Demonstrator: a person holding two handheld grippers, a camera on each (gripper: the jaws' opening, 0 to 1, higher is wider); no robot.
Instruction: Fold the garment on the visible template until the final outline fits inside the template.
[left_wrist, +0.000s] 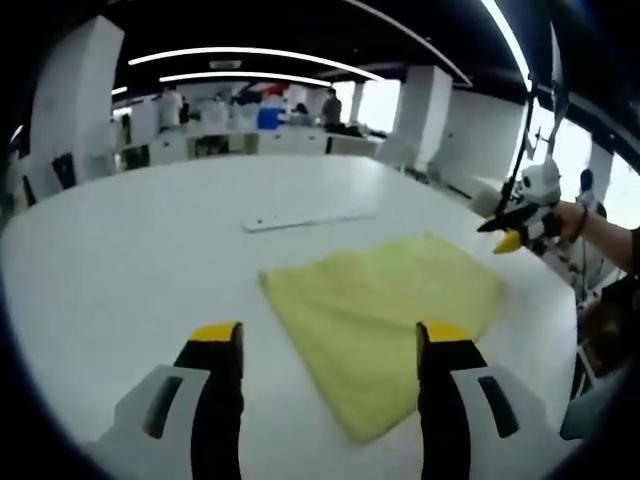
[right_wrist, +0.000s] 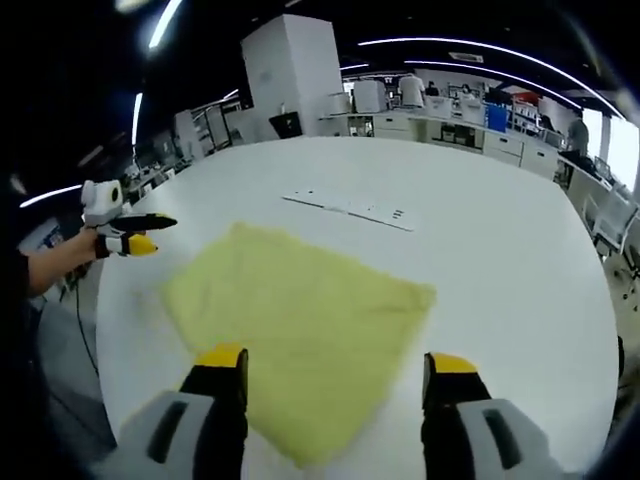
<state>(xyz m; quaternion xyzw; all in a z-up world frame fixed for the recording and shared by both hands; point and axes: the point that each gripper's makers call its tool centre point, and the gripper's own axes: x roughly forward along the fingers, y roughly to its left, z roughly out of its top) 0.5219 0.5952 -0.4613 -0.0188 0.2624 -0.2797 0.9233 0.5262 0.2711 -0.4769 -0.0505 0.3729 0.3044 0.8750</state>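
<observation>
Yellow cloth, the garment, lies flat on the white table, just short of a pale flat strip. The left gripper and right gripper hover above it, both spread wide and empty.

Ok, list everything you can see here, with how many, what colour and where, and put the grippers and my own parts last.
Folded yellow cloth garment: one, pale yellow, flat on the table ahead of both grippers.
Flat white strip with small dark marks: one, white, on the table beyond the garment.
Large round-edged white table: one, white, under everything.
Background desks and shelving: several, white, far side of the room; people stand there.
Left gripper: one, black jaws with yellow tips, open above the garment's near edge.
Right gripper: one, same colours, open above the garment.
Person's hand: one, holding the right gripper beside the table.
</observation>
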